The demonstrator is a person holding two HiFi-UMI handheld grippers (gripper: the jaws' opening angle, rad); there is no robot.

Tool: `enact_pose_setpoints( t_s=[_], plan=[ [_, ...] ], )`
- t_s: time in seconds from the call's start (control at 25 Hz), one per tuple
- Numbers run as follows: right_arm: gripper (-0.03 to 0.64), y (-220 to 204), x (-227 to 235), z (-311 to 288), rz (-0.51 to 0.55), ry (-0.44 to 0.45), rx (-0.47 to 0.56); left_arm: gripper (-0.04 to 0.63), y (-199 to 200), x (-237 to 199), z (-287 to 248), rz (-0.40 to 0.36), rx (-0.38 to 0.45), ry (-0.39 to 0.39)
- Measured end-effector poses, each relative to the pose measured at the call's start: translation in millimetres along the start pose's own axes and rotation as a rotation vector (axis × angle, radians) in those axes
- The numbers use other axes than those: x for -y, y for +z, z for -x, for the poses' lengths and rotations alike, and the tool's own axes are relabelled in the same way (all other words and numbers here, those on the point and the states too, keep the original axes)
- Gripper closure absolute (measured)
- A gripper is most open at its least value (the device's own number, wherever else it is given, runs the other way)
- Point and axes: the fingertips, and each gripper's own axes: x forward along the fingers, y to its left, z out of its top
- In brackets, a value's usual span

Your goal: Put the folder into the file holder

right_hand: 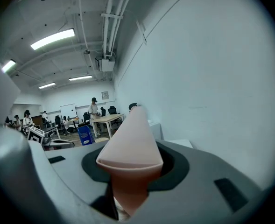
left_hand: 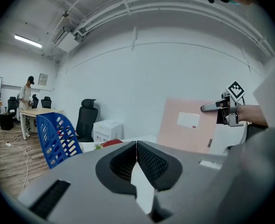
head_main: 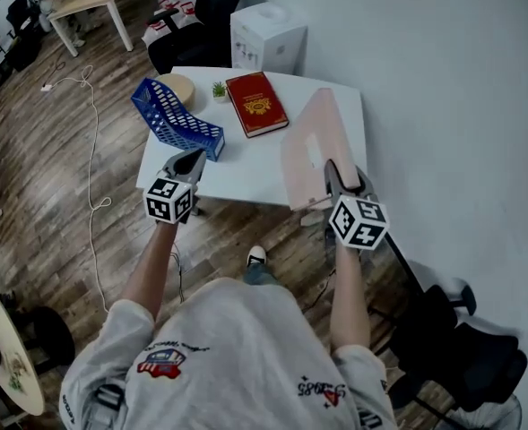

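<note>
My right gripper (head_main: 340,184) is shut on the near edge of a pink folder (head_main: 310,146) and holds it tilted up over the right side of the white table (head_main: 246,173). In the right gripper view the folder (right_hand: 130,143) rises from between the jaws. The blue file holder (head_main: 178,119) stands on the table's left part, with its slots empty. My left gripper (head_main: 188,163) hovers at the table's front left edge, just short of the holder, with its jaws shut on nothing (left_hand: 136,146). The left gripper view shows the holder (left_hand: 58,139) at left and the folder (left_hand: 188,125) at right.
A red book (head_main: 256,103), a small plant (head_main: 219,89) and a round wooden disc (head_main: 179,88) lie at the table's back. A white box (head_main: 265,34) and a black chair (head_main: 205,12) stand behind it. A wall runs along the right, and another chair (head_main: 461,343) stands near right.
</note>
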Motion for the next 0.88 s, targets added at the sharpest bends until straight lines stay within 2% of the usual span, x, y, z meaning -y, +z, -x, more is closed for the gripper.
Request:
enact_pose_setpoints(
  t_s=[0.16, 0.32, 0.68, 0.88],
  plan=[
    [0.453, 25, 34, -55, 0.018, 0.031, -0.010, 0.588, 18, -11, -45, 0.010, 0.001, 0.029],
    [0.453, 41, 51, -92, 0.038, 0.042, -0.012, 0.588, 21, -24, -68, 0.016, -0.009, 0.056],
    [0.453, 50, 64, -118, 0.023, 0.030, -0.016, 0.588, 31, -40, -88, 0.022, -0.011, 0.056],
    [0.454, 59, 50, -128, 0.036, 0.050, -0.002, 0.588, 28, -58, -77, 0.034, -0.011, 0.082]
  ],
)
